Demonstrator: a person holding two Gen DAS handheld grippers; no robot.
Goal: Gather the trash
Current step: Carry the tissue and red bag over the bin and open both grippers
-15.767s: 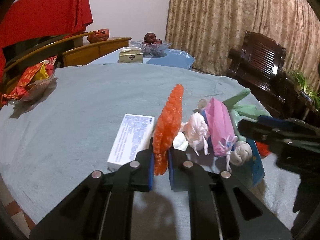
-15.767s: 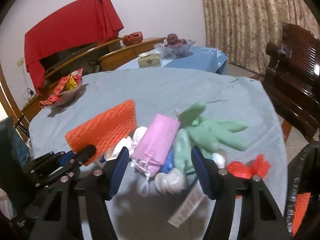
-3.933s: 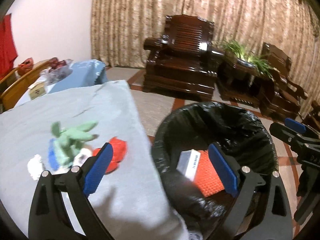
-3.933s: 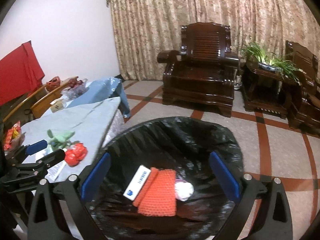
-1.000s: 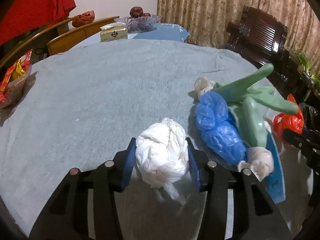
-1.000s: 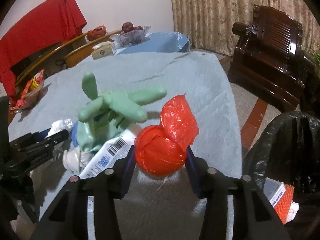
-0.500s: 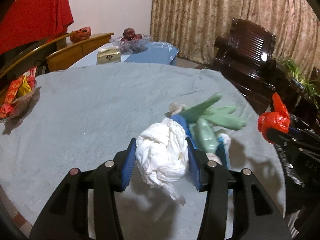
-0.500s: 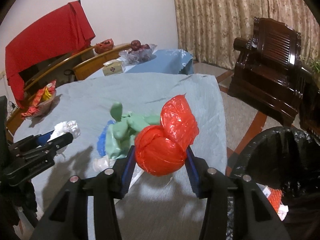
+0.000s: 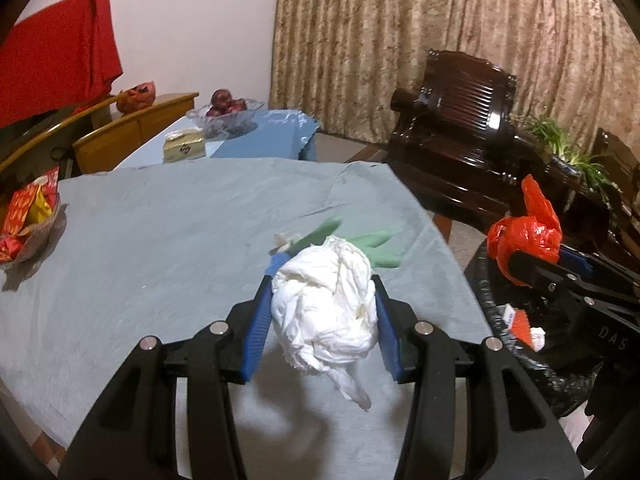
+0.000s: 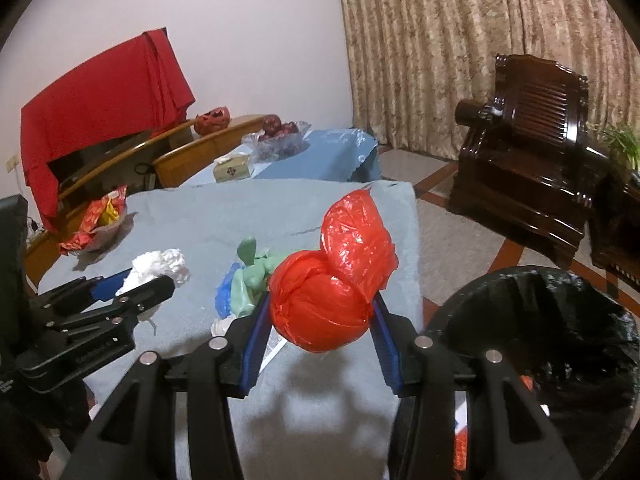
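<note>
A crumpled white paper wad hangs above the grey-blue tablecloth, with my left gripper shut on it. My right gripper is shut on a knotted red plastic bag, also lifted off the table. From the left wrist view the red bag shows at the right, over the black-lined trash bin. In the right wrist view the bin sits low at the right, holding earlier trash. A green glove and a blue plastic bag lie on the cloth.
A basket of red snack packets sits at the table's left edge. Behind stand a tissue box and a glass fruit bowl on a blue-covered table. Dark wooden armchairs stand on the tiled floor beyond the bin.
Both grippers have risen and swung right with their loads. The table and the green glove have dropped lower and farther away, and the bin has come further into view.
</note>
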